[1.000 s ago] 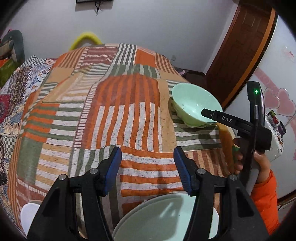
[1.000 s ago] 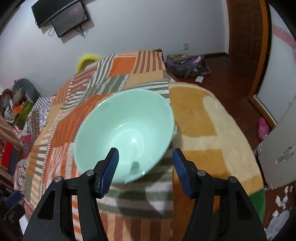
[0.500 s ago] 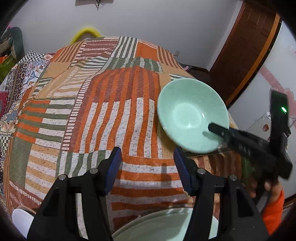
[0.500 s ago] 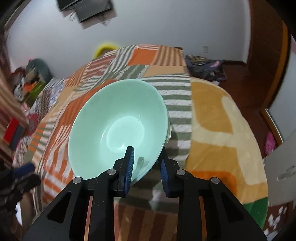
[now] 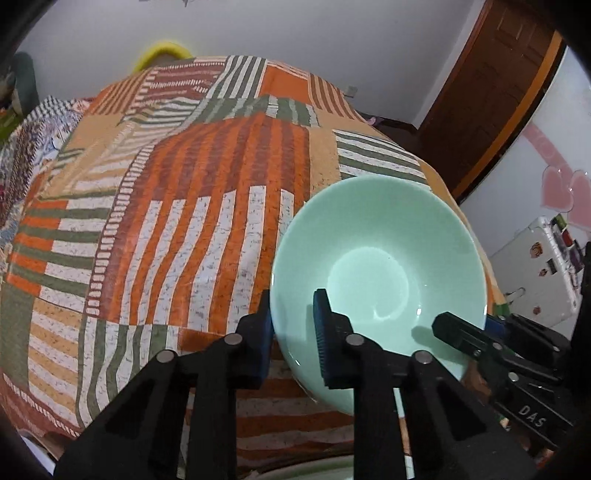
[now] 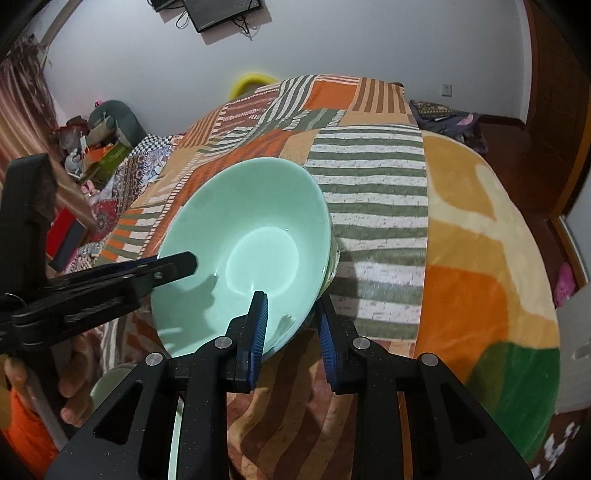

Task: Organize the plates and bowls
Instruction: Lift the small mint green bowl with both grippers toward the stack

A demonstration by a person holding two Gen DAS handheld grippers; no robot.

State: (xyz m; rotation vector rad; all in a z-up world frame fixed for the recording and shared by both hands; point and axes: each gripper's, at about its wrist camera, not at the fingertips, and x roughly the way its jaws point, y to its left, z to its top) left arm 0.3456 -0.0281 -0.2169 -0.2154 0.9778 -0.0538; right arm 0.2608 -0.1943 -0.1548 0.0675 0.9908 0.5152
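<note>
Lifted off the quilt point(image 5: 177, 221) since earlier, bowl point(image 5: 376, 258) now pinched at its near rim by both left gripper point(image 5: 291, 332) and right gripper point(image 6: 291, 325); keep level, lower onto plate point(image 6: 110, 384) below

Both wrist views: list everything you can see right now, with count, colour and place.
Bowl: one, mint green, lifted over the bed, rim pinched at two spots.
Second dish: one, pale green, low at the near edge, mostly hidden.
Blanket: one, orange, green and white stripes, covers the bed.
Screen: one, black, on the wall.
Bag: one, dark, on the floor past the bed.
Door: one, brown wood, far right.
Left gripper: black with blue pads, shut on the bowl's rim.
Right gripper: same, shut on the rim.
</note>
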